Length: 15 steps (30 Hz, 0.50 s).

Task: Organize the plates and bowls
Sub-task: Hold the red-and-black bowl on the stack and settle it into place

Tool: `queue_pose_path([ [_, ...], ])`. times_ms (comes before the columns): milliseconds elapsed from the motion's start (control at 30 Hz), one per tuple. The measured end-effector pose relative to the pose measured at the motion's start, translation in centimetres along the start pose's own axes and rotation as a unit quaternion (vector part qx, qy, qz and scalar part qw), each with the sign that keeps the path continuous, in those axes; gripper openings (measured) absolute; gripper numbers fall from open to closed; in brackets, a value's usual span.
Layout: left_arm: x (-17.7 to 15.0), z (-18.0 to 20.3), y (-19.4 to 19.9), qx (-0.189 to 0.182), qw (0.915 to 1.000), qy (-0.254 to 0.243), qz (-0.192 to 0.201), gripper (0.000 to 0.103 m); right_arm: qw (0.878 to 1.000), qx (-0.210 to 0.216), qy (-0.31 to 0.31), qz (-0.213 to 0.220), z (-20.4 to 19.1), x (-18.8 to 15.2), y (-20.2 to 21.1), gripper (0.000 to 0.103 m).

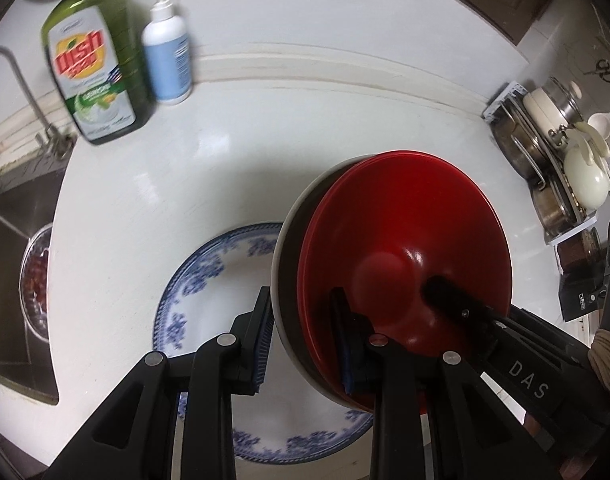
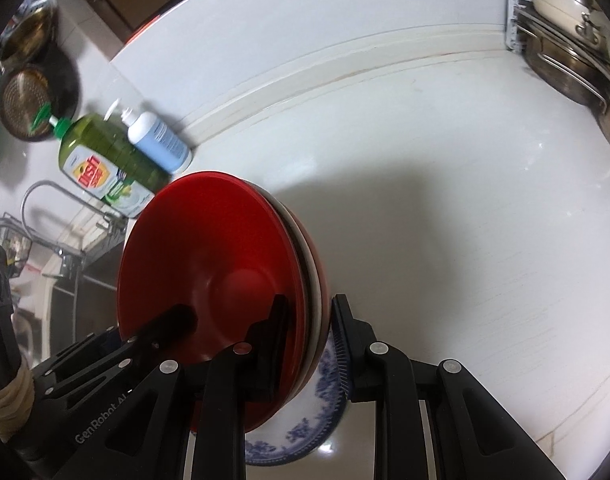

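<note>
Red bowls [image 1: 405, 240] between downward-tilted fingers [image 1: 265, 320]

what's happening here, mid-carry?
A person holds a stack of bowls with both grippers, red bowl on top. The left gripper clamps one rim, the right gripper the opposite rim. The stack hangs over a blue-patterned plate on the white counter, near the soap bottles.

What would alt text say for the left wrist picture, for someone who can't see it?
Two pairs of black tongs, left and right, grip opposite rims of a stack of red bowls above a blue-and-white plate on a white counter. Behind stand a green dish soap bottle and a white pump bottle.
</note>
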State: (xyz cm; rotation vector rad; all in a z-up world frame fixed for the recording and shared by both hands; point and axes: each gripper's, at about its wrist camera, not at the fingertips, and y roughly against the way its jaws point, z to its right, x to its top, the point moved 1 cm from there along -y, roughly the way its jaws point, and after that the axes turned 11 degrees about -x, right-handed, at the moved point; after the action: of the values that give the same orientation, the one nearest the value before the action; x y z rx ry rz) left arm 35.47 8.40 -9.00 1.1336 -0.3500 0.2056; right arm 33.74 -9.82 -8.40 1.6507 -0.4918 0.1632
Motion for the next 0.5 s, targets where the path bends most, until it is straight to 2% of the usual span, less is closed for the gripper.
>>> queue_pose_path([
  [500, -2.5, -3.4, -0.2, 0.003, 0.9994, 0.024, -0.026, 0.028, 0.999, -0.003, 0.015, -0.033, -3.0, -2.7, -1.9, 0.024],
])
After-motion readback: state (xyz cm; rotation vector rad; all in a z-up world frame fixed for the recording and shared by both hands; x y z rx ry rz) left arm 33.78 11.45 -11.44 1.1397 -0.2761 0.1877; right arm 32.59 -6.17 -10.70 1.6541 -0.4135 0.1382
